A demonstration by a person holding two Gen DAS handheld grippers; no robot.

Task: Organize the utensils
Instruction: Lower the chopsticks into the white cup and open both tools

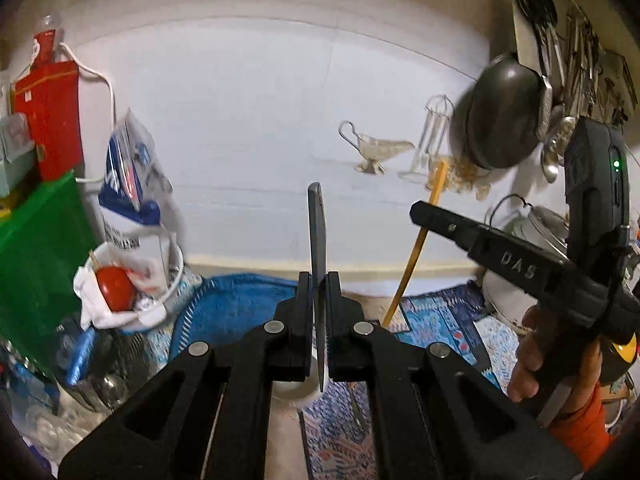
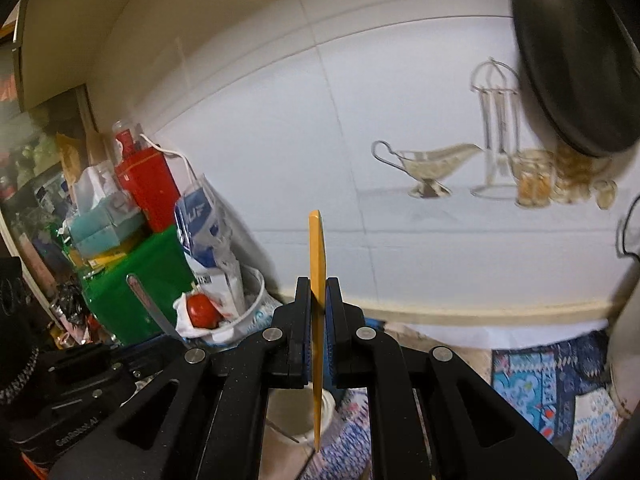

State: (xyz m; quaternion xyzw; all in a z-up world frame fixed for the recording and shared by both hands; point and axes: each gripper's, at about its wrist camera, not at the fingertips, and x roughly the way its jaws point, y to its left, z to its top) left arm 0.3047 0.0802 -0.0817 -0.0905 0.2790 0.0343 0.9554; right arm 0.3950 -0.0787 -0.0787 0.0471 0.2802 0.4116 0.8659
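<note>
Black plastic jaws of the left gripper (image 1: 319, 280) are closed on a grey metal utensil (image 1: 317, 232), gripped edge-on partway along its length, so that one end rises above the fingertips and the other hangs below them; its type (knife or flat handle) cannot be told. The right gripper (image 2: 319, 284) is likewise clamped on a yellow utensil (image 2: 316, 264), a thin flat stick held upright between blue-padded fingers (image 2: 330, 320), its lower end reaching down toward a white cup (image 2: 326, 408) directly beneath. In the left wrist view, the same cup (image 1: 296, 390) shows just below the jaws. Both grippers stand close together above a blue patterned cloth (image 2: 536, 380) on the counter, before a white tiled wall (image 1: 248, 120). Further out: a green box (image 2: 140, 276), a white bucket (image 1: 170, 280) holding a red round object, and a dark pan (image 1: 502, 112) hanging at right among other hung utensils.

Probable hazards: each utensil is pinched on its narrow faces, so a slight slackening could let it pivot or slip through. If both are lowered into the cup together, the grippers may collide, or a tip may catch the rim and tip the cup.
</note>
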